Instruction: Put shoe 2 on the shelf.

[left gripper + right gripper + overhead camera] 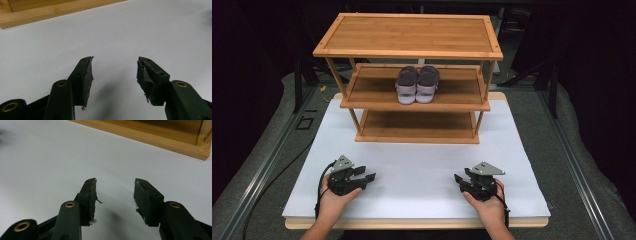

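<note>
- A three-tier bamboo shoe rack point(408, 35) stands at the twelve o'clock end of the white table top point(422, 170), its bottom shelf resting right on the white surface.
- A pair of small lilac-and-grey child's shoes point(417, 85) sits on the middle shelf, side by side and touching, heels facing the person, about central on the board.
- The top and bottom shelves hold nothing.
- The left gripper point(368, 176), black with a grey three-cornered plate, lies low over the table at roughly seven o'clock from the rack, the person's hand cupped behind it. Its jaws are spread wide with nothing between them; in the left gripper view there is just bare white surface in the gap.
- The right gripper point(458, 178) mirrors it at roughly five o'clock, jaws also parted and empty, pads clear of everything.
- Both grippers are well apart from the shoes and point inward toward each other across the table.
- My reading: the putting-away looks finished. The pair is shelved neatly and both tools are released and parked near the front edge.
- I see no other shoes on the table, so little seems left beyond, perhaps, resting the hands.
</note>
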`<state>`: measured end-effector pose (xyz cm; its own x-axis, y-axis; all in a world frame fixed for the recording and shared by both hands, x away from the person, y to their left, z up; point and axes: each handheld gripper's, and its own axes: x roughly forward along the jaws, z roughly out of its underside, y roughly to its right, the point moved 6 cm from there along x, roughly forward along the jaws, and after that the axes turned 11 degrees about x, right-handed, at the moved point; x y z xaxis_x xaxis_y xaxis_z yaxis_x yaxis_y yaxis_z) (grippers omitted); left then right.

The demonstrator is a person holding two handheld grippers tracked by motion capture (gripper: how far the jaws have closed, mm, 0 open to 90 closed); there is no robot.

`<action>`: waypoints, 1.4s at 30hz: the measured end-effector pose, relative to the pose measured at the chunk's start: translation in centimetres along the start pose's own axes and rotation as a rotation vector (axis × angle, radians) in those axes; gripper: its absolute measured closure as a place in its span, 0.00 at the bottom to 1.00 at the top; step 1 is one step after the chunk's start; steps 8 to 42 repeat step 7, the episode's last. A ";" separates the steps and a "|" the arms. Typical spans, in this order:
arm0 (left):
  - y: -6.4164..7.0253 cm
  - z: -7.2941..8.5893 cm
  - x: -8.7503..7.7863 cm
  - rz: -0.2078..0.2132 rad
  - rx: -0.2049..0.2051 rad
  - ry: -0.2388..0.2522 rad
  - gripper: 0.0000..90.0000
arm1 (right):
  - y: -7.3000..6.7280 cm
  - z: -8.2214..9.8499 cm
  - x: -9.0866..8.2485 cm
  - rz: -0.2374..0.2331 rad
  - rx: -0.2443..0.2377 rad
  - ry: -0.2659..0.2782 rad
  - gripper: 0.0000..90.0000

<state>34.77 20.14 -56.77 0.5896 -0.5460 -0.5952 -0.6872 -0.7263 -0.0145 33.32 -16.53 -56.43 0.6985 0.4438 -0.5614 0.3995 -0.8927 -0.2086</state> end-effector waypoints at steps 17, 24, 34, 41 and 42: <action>0.0 -0.3 -0.2 -0.007 0.019 0.031 0.51 | 0.2 -0.2 0.0 0.009 0.001 0.014 0.55; 0.0 -0.3 -0.2 -0.007 0.019 0.031 0.51 | 0.2 -0.2 0.0 0.009 0.001 0.014 0.55; 0.0 -0.3 -0.2 -0.007 0.019 0.031 0.51 | 0.2 -0.2 0.0 0.009 0.001 0.014 0.55; 0.0 -0.3 -0.2 -0.007 0.019 0.031 0.51 | 0.2 -0.2 0.0 0.009 0.001 0.014 0.55; 0.0 -0.3 -0.2 -0.007 0.019 0.031 0.51 | 0.2 -0.2 0.0 0.009 0.001 0.014 0.55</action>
